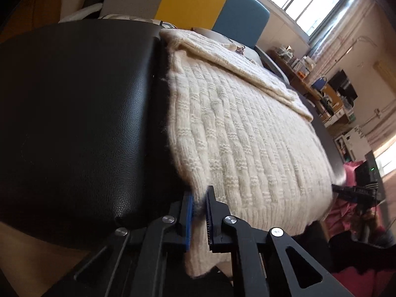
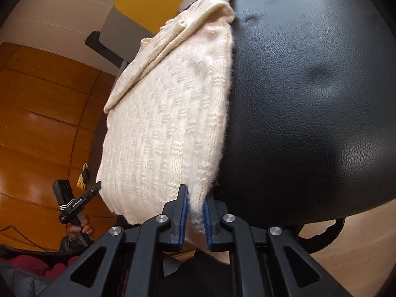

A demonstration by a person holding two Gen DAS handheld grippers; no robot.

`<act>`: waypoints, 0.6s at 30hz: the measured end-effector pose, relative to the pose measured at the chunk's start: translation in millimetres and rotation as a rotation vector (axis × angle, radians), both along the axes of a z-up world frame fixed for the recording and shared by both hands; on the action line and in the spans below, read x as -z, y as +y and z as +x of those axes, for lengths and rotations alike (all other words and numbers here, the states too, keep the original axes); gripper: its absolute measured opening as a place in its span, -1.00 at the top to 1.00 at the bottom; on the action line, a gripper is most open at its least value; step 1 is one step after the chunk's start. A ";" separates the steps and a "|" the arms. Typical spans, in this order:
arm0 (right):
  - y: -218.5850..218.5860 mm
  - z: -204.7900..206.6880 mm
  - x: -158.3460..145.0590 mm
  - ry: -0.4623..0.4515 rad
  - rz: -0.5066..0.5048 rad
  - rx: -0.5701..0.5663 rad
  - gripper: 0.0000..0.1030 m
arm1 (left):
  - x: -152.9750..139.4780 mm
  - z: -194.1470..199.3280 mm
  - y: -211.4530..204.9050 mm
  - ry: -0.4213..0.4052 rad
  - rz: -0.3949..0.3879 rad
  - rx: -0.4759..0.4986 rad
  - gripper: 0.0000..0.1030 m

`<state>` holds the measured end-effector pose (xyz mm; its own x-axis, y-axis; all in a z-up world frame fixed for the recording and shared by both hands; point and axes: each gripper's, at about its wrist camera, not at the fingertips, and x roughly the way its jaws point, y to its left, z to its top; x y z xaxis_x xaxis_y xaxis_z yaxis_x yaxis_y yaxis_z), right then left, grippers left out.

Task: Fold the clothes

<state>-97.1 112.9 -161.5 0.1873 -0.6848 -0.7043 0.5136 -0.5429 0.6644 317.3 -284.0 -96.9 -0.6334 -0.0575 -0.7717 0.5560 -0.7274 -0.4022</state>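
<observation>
Tongs L [image 1: 199,206] & R [image 2: 195,206] both angled down, each clamped on cream knit sweater [image 1: 242,133] hem at black seat [image 1: 74,113] edge.

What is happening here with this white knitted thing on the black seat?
A person is folding a cream knitted sweater that lies on a black leather seat. The left gripper and the right gripper are each shut on a near corner of its hem. A sleeve is already folded across the far part.
</observation>
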 end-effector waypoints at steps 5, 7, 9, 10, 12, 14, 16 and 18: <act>-9.7 14.3 -14.9 0.109 0.043 -0.015 0.84 | -3.5 -3.1 4.1 0.033 0.036 0.008 0.85; -9.7 15.5 -20.5 0.114 0.019 -0.021 0.84 | -8.6 -0.4 -0.3 0.091 0.082 0.007 0.85; -9.4 13.7 -28.5 0.106 -0.041 -0.014 0.84 | -14.7 2.2 -5.4 0.149 0.123 0.006 0.85; -10.2 12.2 -33.8 0.098 -0.079 -0.010 0.84 | -18.1 3.6 -8.1 0.179 0.142 0.005 0.85; -15.0 9.8 -42.9 0.086 -0.135 -0.009 0.84 | -28.3 6.1 -13.4 0.250 0.174 0.012 0.85; -22.3 7.2 -44.2 0.077 -0.130 -0.027 0.84 | -37.7 5.6 -16.9 0.296 0.183 0.019 0.85; -30.5 5.6 -43.8 0.066 -0.119 -0.043 0.84 | -44.8 1.4 -21.9 0.329 0.199 0.026 0.85; -31.6 1.2 -47.5 0.042 -0.156 -0.038 0.84 | -51.3 -2.4 -27.2 0.365 0.219 0.030 0.85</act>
